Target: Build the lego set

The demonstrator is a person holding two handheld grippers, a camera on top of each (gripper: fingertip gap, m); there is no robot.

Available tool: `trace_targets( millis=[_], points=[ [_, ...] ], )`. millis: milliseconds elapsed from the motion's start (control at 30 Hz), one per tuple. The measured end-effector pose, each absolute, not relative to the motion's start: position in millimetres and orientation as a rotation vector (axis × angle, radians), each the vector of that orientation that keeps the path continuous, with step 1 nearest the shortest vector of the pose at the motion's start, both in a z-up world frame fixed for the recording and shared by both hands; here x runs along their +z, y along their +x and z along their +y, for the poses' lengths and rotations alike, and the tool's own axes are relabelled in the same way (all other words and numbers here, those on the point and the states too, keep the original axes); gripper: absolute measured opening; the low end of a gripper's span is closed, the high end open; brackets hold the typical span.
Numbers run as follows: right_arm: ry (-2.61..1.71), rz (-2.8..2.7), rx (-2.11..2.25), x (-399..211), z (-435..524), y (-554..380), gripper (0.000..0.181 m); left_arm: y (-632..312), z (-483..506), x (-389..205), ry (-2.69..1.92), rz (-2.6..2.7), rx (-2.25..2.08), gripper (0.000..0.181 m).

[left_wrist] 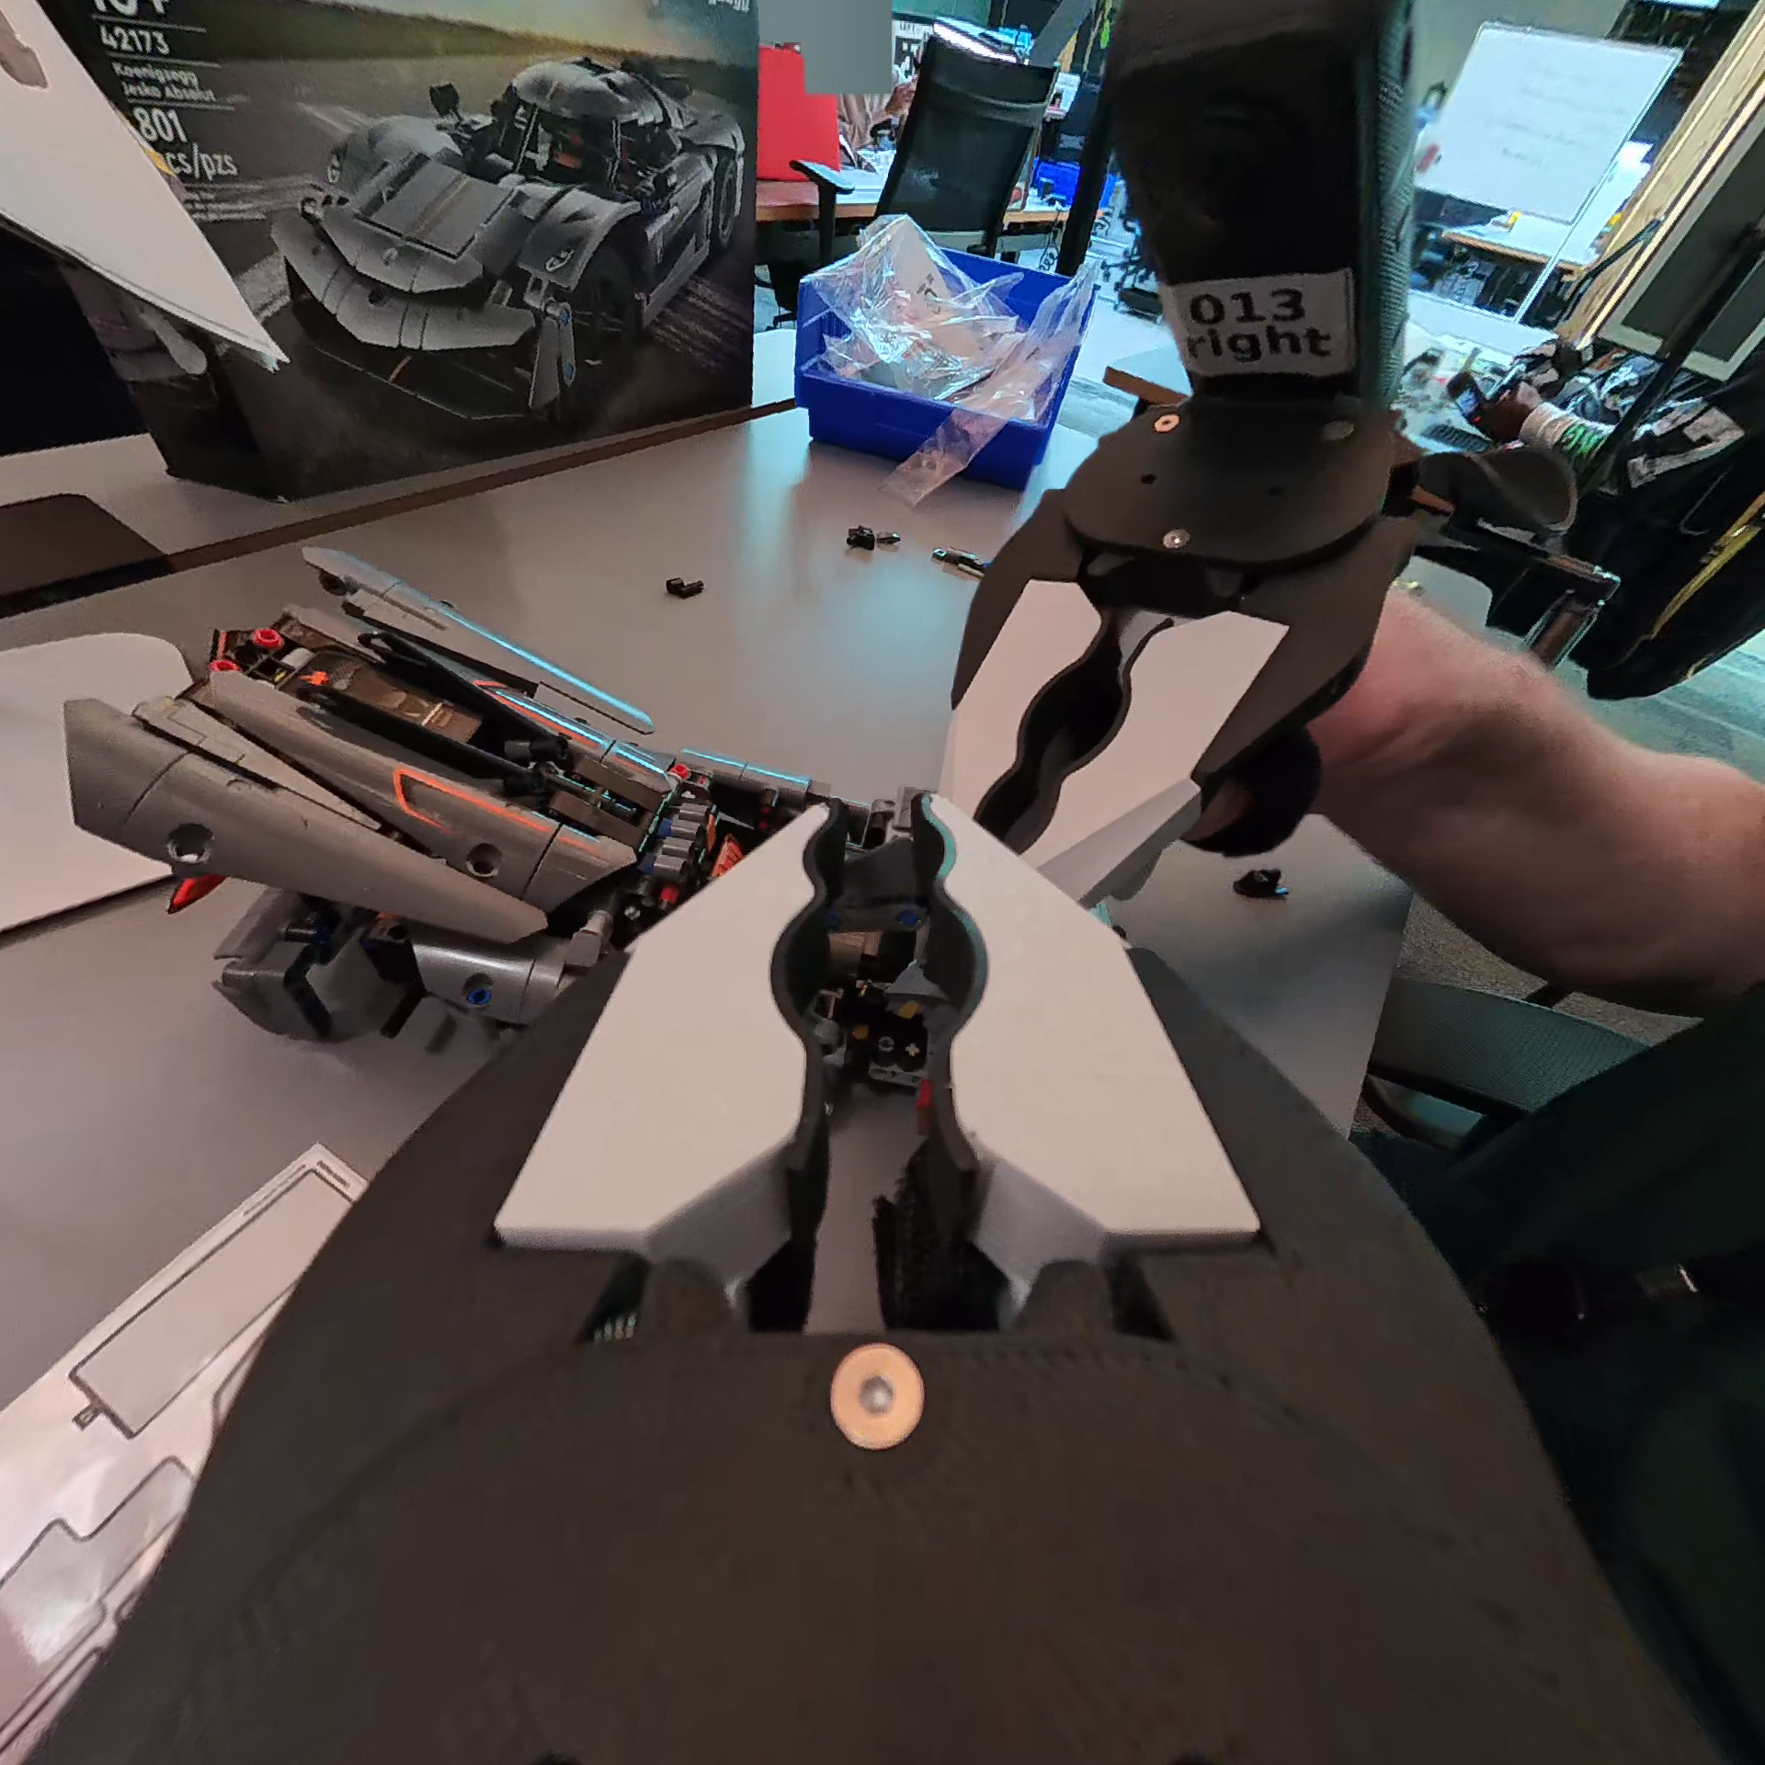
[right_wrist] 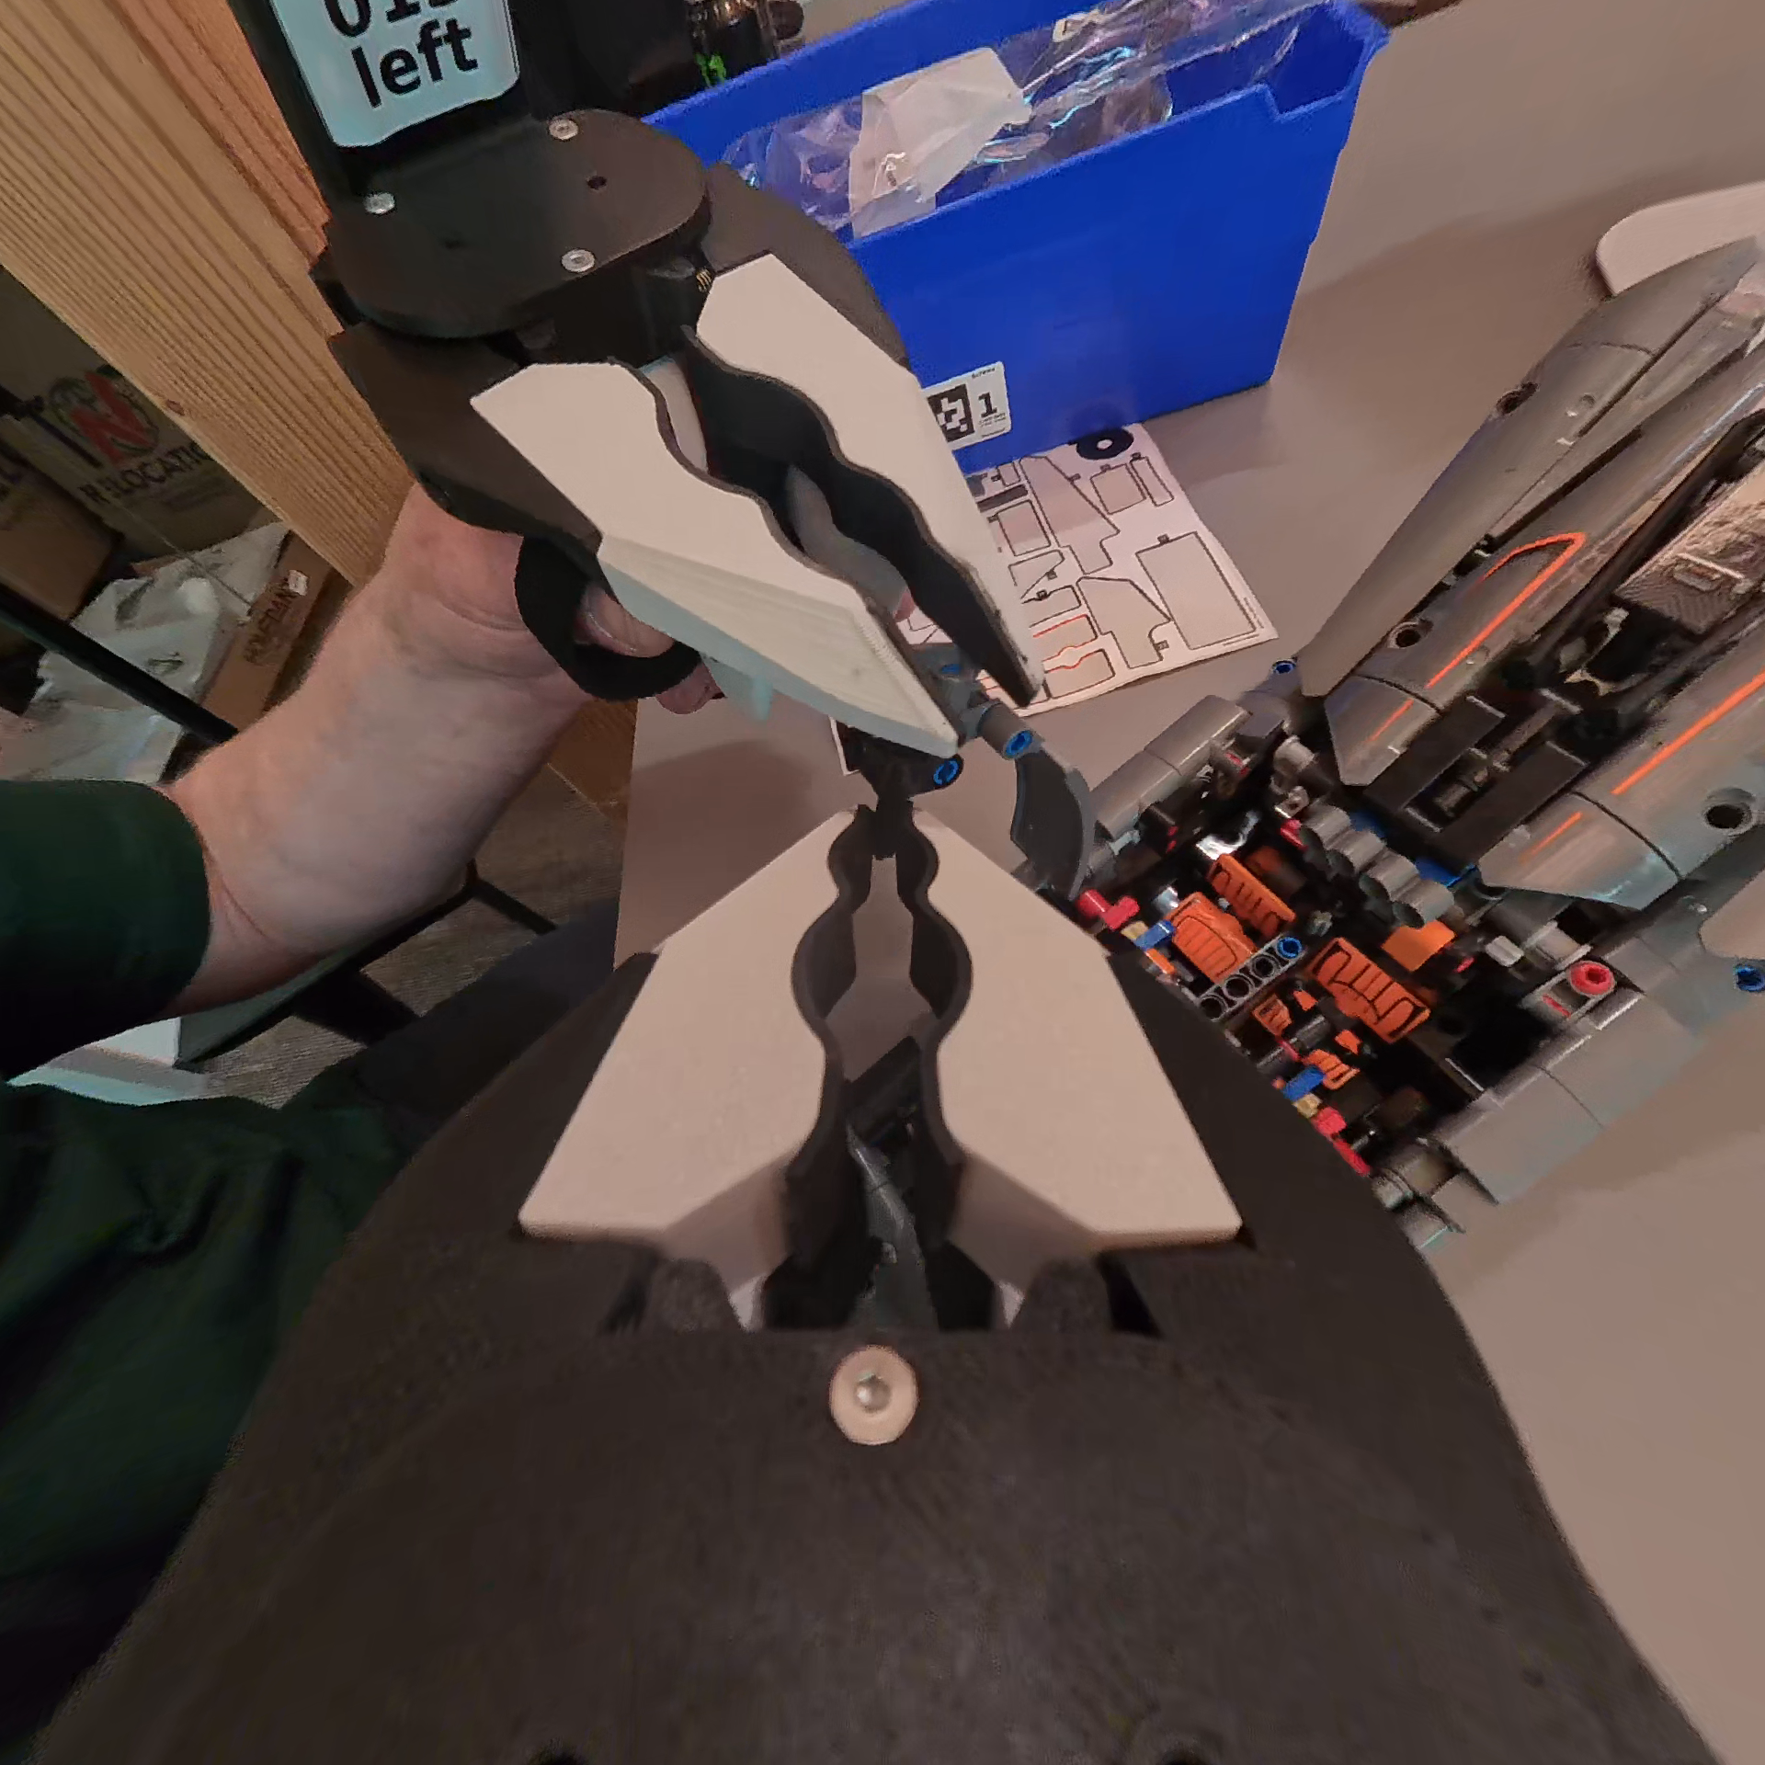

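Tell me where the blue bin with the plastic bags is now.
The blue bin sits at the top centre of the right wrist view, behind the sticker sheet, left of the grey car model.

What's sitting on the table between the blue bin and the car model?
In the right wrist view, a sticker sheet lies flat between the blue bin and the car model.

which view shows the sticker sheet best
The right wrist view: the sticker sheet lies nearly whole in front of the blue bin. The left wrist view catches only its corner, cropped and partly hidden behind the hand-held gripper.
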State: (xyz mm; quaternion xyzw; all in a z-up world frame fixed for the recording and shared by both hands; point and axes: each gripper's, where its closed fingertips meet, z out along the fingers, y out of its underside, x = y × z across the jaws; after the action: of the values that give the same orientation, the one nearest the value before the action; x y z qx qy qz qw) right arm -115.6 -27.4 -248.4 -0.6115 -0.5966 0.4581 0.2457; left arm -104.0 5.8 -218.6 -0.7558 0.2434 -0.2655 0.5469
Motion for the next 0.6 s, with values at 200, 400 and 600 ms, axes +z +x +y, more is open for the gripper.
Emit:
trace_targets(
  millis=[200, 400, 600],
  points=[
    [-1.663, -1.644, 1.229, -247, -24, -113, 0.004, -105, -1, -214, -1.744, 0.65, -0.589, 0.022],
    [-1.654, -1.637, 1.275, -248, -25, -111, 0.004, -108, -14, -217, -1.657, 0.899, -0.225, 0.036],
    [-1.658, -1.696, 1.247, -250, -29, -111, 0.003, -113, -2, -230, -1.604, 1.133, 0.261, 0.033]
  ],
)
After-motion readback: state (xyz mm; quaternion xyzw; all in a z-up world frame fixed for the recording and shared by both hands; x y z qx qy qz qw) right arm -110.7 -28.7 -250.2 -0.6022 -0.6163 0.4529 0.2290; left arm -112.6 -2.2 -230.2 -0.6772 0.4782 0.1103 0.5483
